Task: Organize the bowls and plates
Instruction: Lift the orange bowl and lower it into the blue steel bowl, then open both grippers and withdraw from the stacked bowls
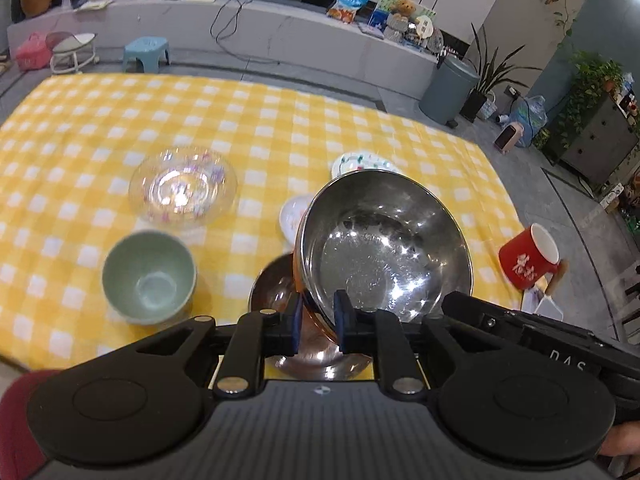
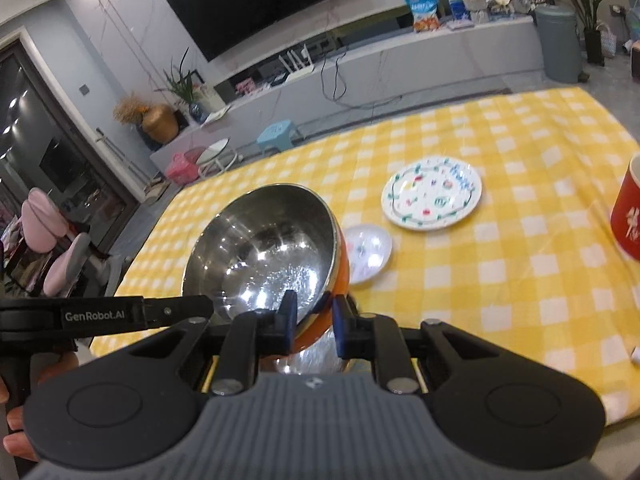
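1. The sorting looks barely begun: on the yellow-and-white checked tablecloth [image 1: 248, 120] most dishes lie apart, none stacked.
2. The left gripper [image 1: 319, 320] is clenched on the near rim of a round stainless-steel bowl with an orange outer wall [image 1: 384, 248]. One blue pad sits against the orange outside and the other inside the polished basin.
3. The right gripper [image 2: 312, 312] also pinches that rim, a little further along, so both tongs appear to carry the one bowl.
4. That bowl hangs tilted, its mouth turned towards the cameras, just above a second shiny steel bowl [image 1: 276, 292] resting on the cloth. Nesting the two is probably the step in hand, and it is not yet done.
5. Left to tidy:
   - a clear glass bowl with a faint floral print [image 1: 183, 188]
   - a pale green matte bowl [image 1: 149, 276], deep and straight-sided
   - a small white saucer-like plate [image 2: 368, 252]
   - a large flat white plate with a painted green-and-red border [image 2: 432, 196]
6. The two plates sit near each other but apart. A red mug with white lettering [image 1: 528, 256] stands at the cloth's edge.
7. The steel is mirror-bright and slick, the glass thin and reflective, and the cloth soft and slightly rumpled.
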